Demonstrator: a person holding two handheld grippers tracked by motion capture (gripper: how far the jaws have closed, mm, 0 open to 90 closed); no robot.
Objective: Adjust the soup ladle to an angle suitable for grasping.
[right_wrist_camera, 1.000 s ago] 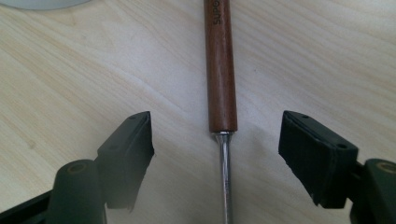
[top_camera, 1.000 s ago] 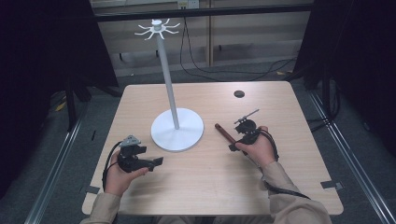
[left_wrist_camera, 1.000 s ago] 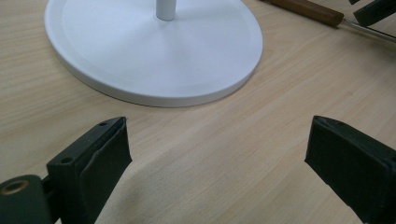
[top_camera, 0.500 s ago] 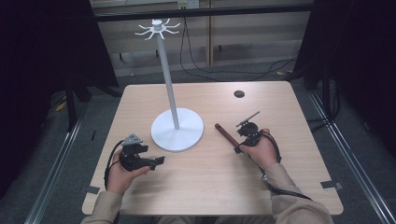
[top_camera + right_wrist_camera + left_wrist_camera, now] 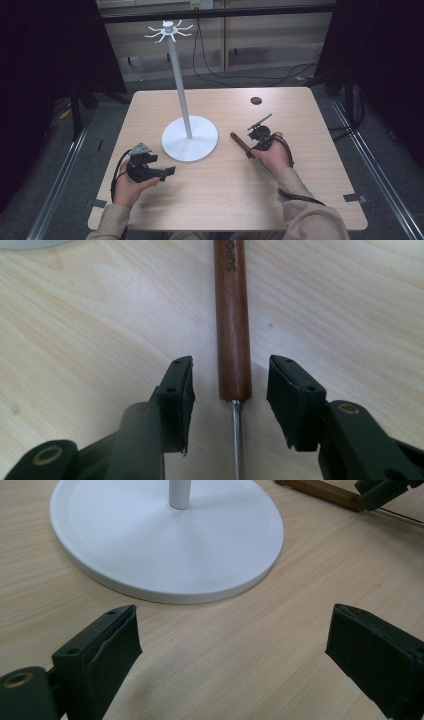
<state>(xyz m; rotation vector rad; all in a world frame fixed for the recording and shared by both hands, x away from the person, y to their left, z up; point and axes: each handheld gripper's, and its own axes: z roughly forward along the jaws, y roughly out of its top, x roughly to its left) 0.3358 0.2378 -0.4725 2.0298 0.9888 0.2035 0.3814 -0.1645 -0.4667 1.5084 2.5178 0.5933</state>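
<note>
A tool with a brown wooden handle (image 5: 232, 320) and a thin metal shaft (image 5: 236, 440) lies flat on the table, right of the white stand. My right gripper (image 5: 230, 385) straddles the handle's end (image 5: 239, 141). Its jaws have just been closing, and a gap still shows on each side of the handle, so it is open. In the high view the right gripper (image 5: 251, 149) rests low on the table. My left gripper (image 5: 235, 625) is wide open with nothing between its fingers. It sits near the front left (image 5: 165, 168), facing the stand's round base (image 5: 165, 545).
The white stand has a wide disc base (image 5: 190, 142), a tall pole (image 5: 180, 85) and hooked arms at its top. A small black disc (image 5: 256, 100) lies near the table's far edge. Cables run over the floor behind the table.
The right hand has shifted a little beside the tool. The left hand, the stand and the tool lie as before.
</note>
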